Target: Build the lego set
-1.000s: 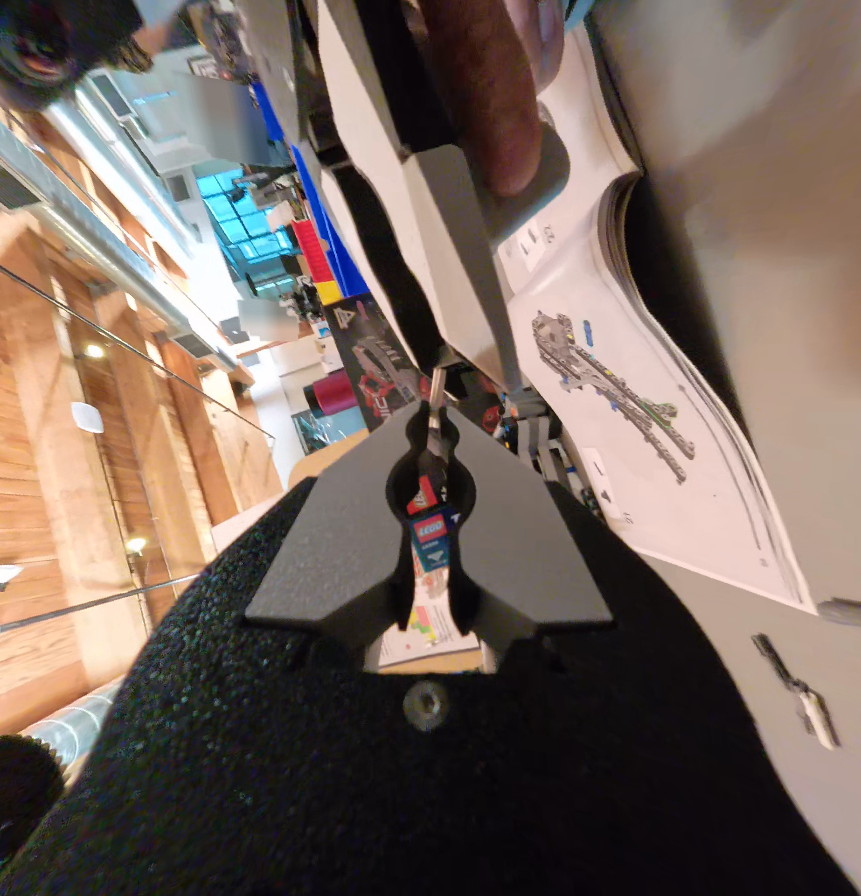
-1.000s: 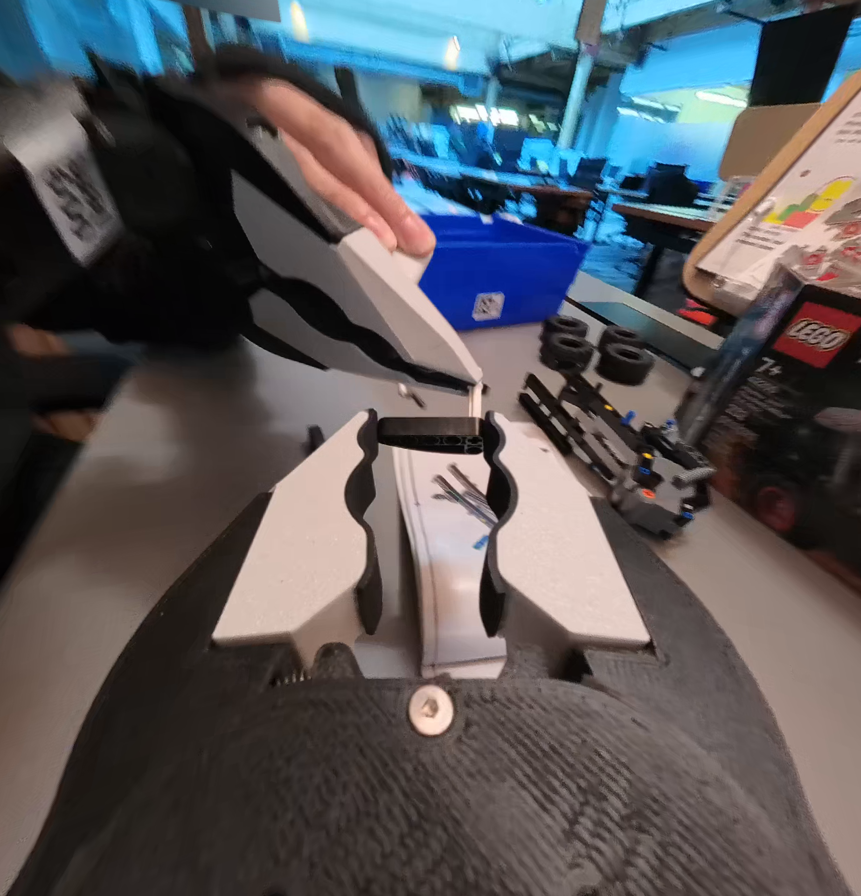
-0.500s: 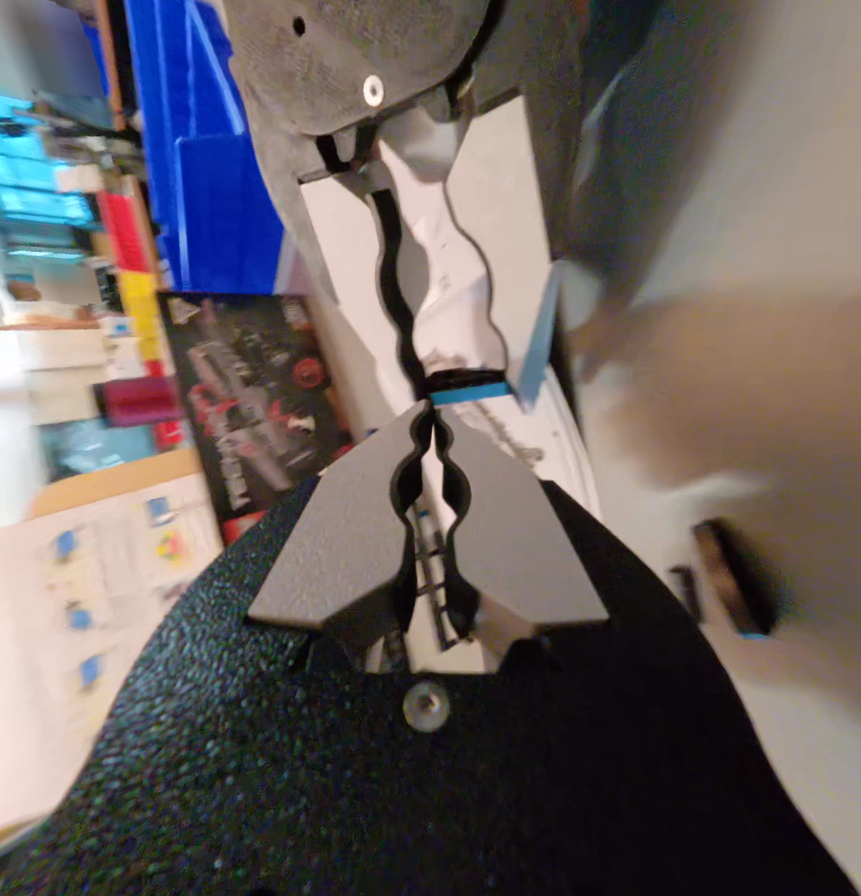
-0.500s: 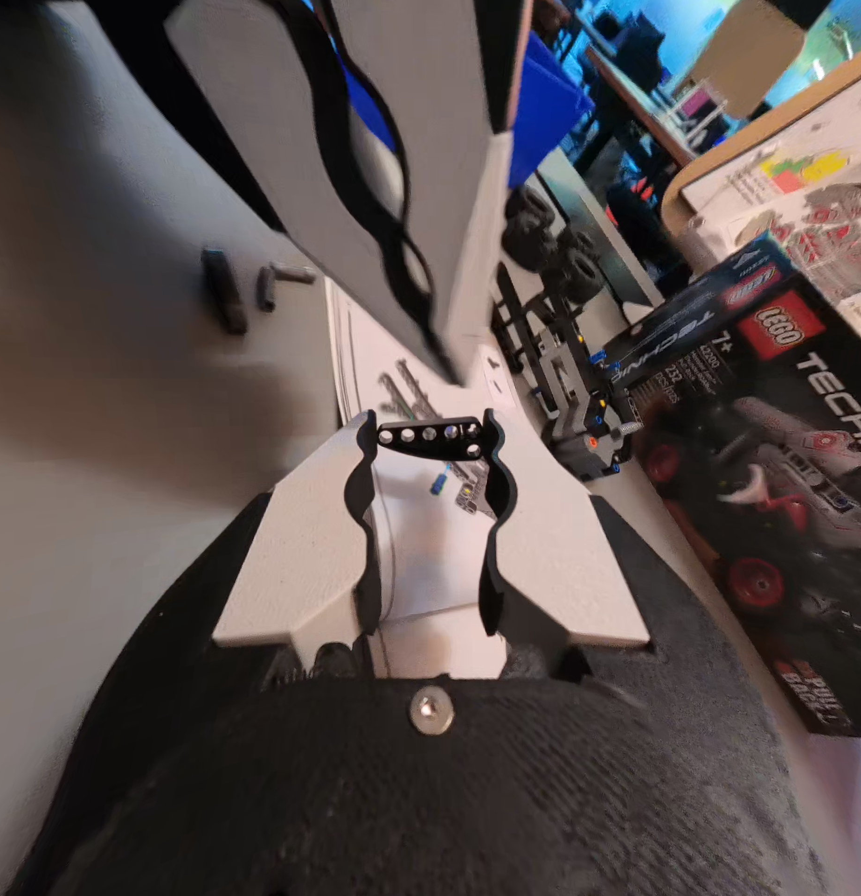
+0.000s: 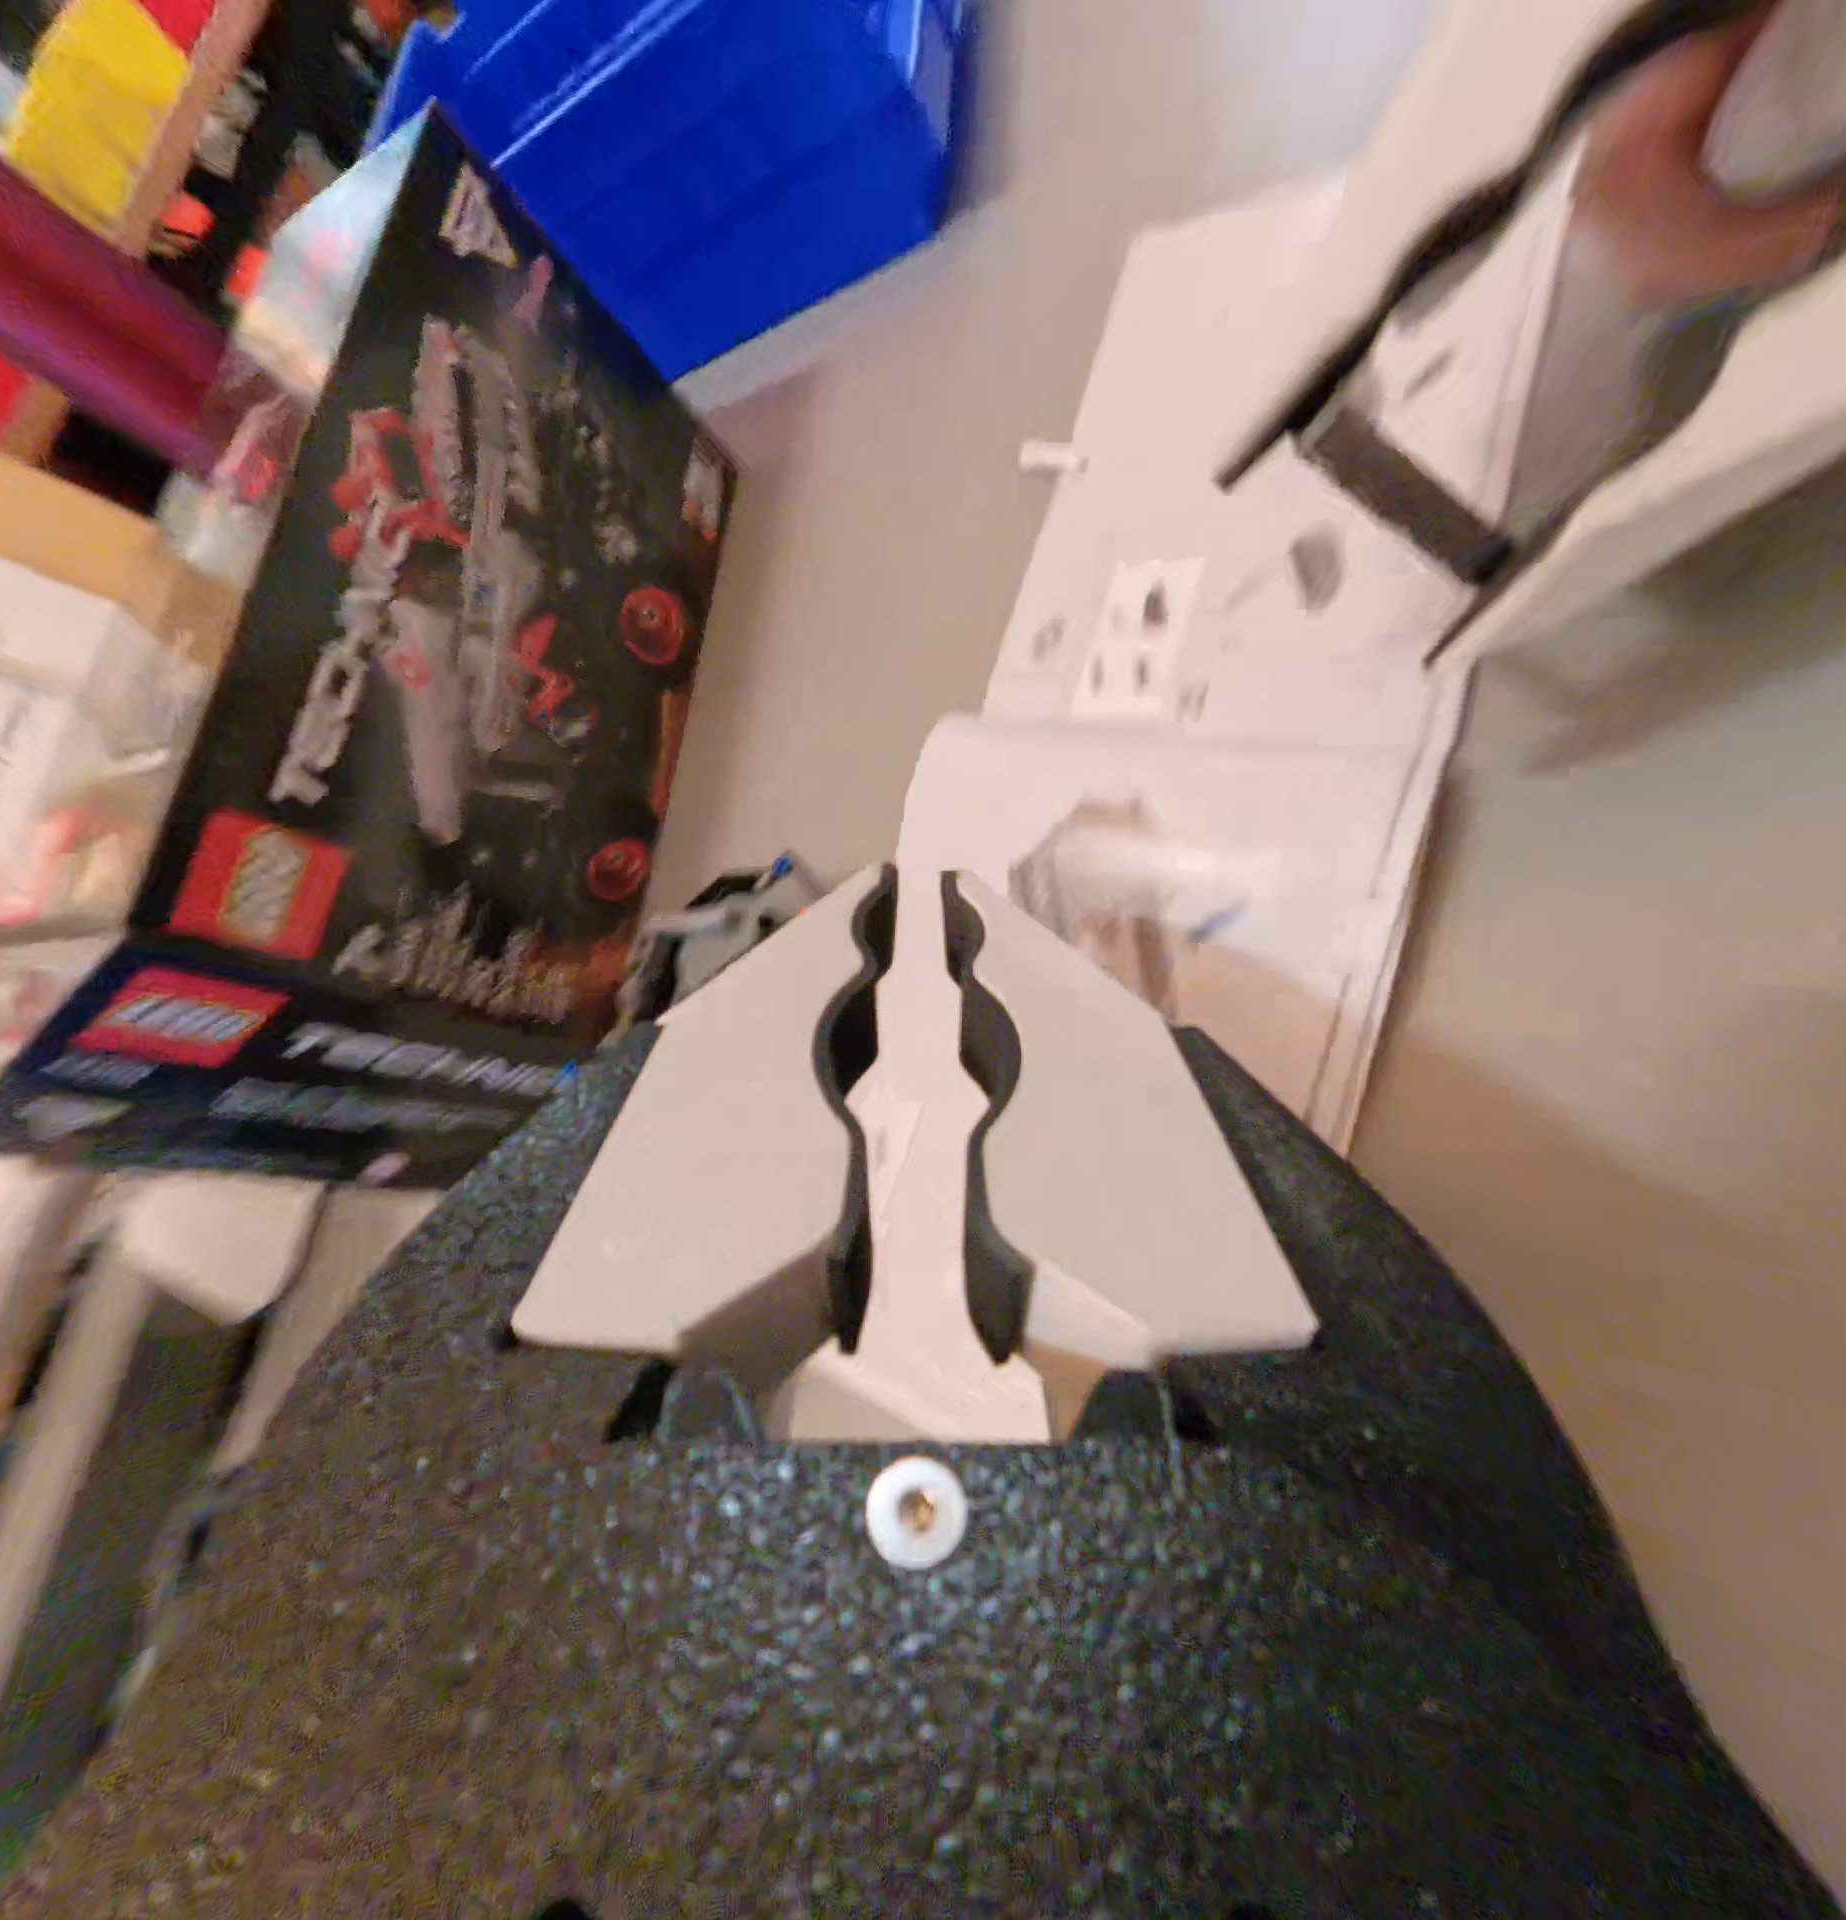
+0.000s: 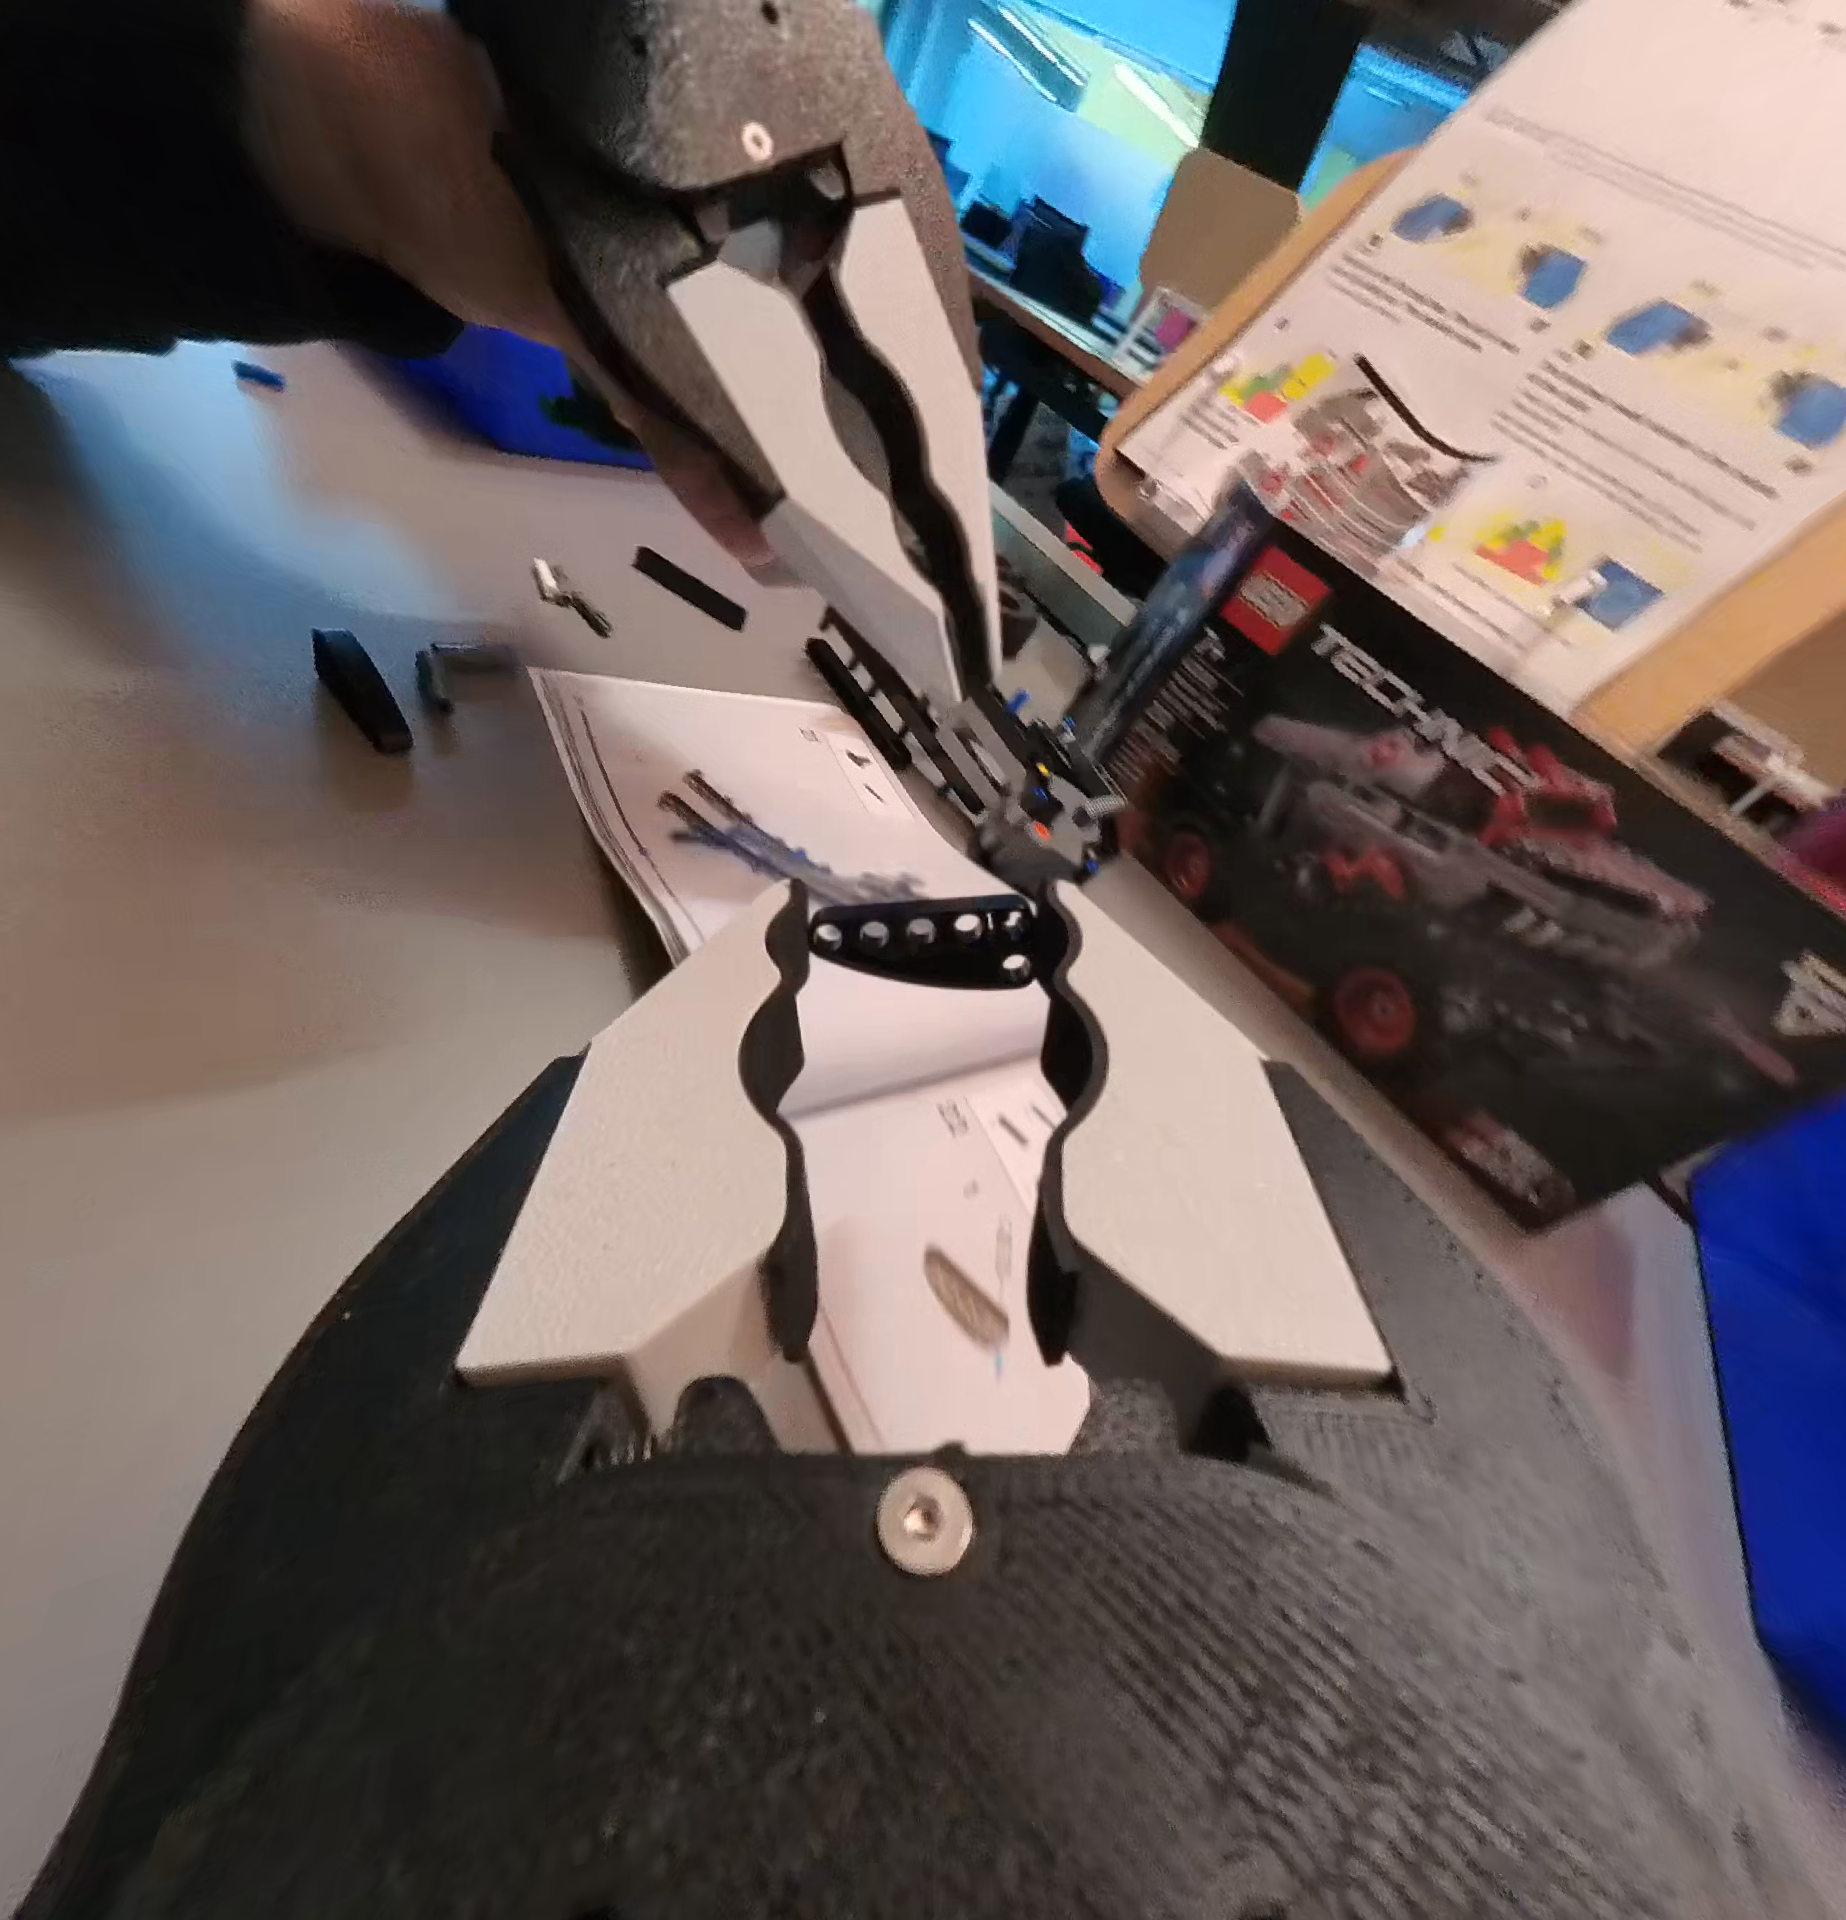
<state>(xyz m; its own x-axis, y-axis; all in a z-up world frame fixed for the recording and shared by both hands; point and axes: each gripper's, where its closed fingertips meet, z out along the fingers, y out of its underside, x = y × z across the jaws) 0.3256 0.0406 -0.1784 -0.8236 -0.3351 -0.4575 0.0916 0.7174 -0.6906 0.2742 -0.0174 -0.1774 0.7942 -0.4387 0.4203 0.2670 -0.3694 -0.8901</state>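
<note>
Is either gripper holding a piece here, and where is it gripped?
Right gripper clamps a black holed beam by its two ends. Left gripper: jaws slightly apart, nothing held.

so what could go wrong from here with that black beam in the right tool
1. The black beam is pinched only by its two ends at the very tip of the right tool, so a bump could twist or pop it out.
2. The left tool points down close to the partly built chassis and might knock it.
3. Both views are blurred, so lining up the holes may be unreliable.
</note>
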